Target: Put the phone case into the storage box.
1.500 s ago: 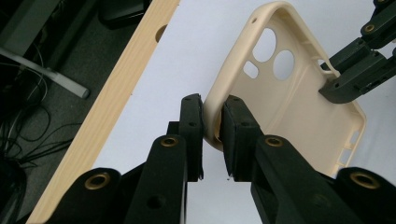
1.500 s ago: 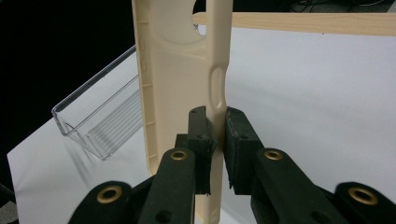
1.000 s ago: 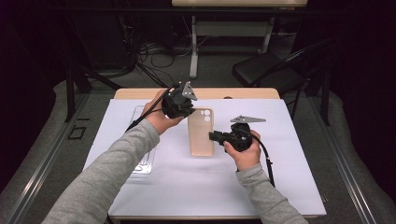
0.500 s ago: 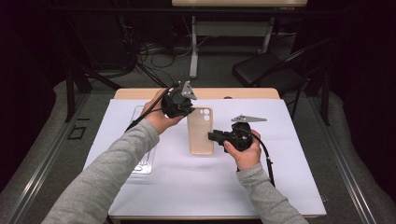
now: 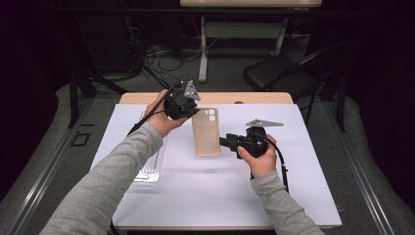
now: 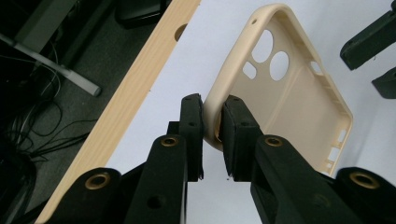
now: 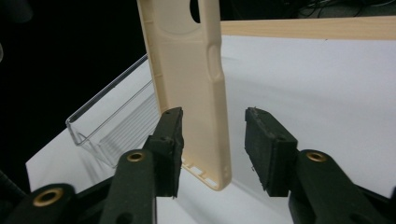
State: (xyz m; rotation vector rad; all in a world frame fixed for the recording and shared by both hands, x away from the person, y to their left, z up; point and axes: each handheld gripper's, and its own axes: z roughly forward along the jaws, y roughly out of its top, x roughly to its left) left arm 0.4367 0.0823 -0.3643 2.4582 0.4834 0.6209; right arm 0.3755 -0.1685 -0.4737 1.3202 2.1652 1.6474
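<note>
The left gripper (image 6: 212, 116) is pinching the far rim of the beige soft-plastic phone case (image 6: 285, 102). The right gripper (image 7: 212, 135), jaws just opening, is straddling its near end, right pad clear.

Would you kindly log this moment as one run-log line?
left gripper: shut on phone case rim | right gripper: jaws just been opening, case between, one pad apart | case: above table

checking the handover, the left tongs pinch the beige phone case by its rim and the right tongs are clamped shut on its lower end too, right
Not quite. The left tongs do pinch the beige phone case by its rim, but the right tongs are not clamped on it: their jaws have just been opening. The right gripper view shows the case's lower end between the pads, with a clear gap to the right pad.
</note>
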